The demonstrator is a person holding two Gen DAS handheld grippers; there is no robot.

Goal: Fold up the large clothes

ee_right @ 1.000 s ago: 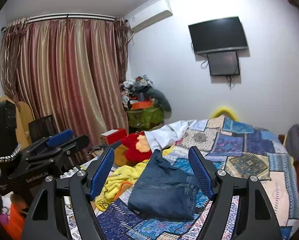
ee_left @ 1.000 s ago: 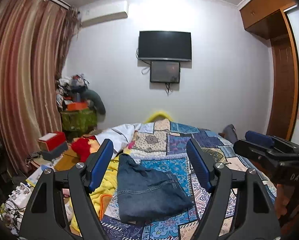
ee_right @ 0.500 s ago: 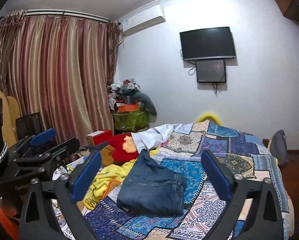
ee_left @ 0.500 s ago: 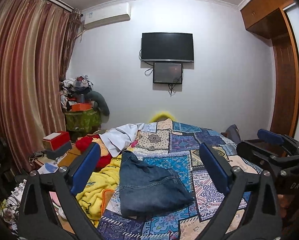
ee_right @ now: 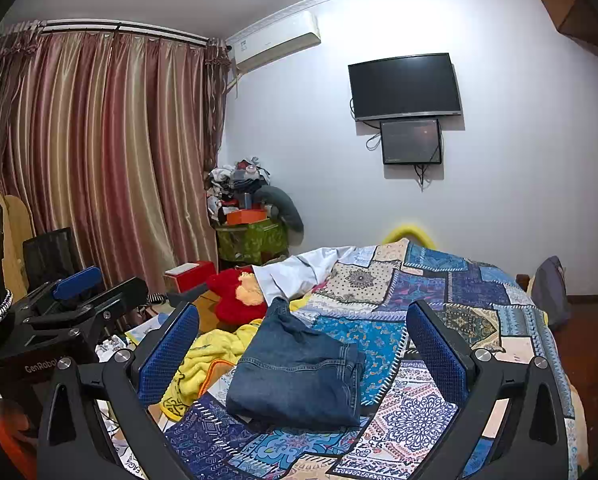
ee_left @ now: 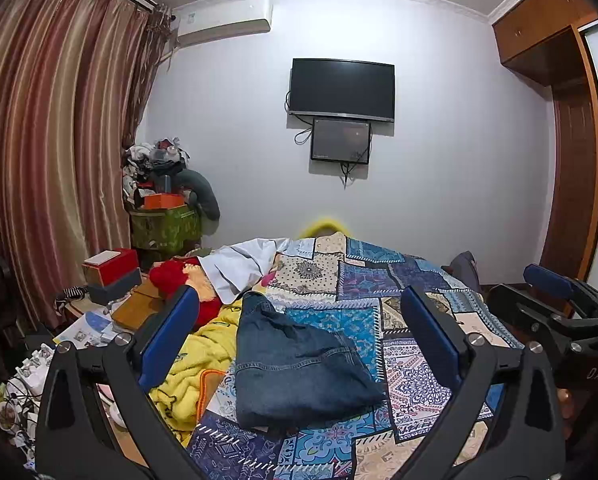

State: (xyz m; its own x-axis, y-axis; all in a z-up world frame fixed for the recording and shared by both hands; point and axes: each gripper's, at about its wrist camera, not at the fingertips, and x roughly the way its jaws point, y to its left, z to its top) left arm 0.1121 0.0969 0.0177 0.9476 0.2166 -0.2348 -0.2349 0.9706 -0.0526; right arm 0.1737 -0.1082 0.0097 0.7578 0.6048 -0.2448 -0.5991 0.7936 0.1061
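Observation:
Folded blue jeans [ee_left: 295, 364] lie on the patchwork bedspread [ee_left: 379, 280]; they also show in the right wrist view [ee_right: 299, 372]. My left gripper [ee_left: 299, 340] is open and empty, held back above the bed's near end with the jeans between its blue pads. My right gripper [ee_right: 303, 344] is open and empty too, also back from the jeans. The right gripper shows at the right edge of the left wrist view [ee_left: 559, 312], and the left gripper at the left of the right wrist view [ee_right: 75, 300].
A yellow blanket [ee_left: 195, 364], a red plush toy [ee_left: 179, 280] and a white garment [ee_left: 239, 264] lie along the bed's left side. Boxes and clutter [ee_left: 111, 276] crowd the floor by the curtain [ee_left: 51, 140]. A wardrobe [ee_left: 571, 184] stands at the right.
Both grippers have opened wider and tilted up a little. The jeans lie as before.

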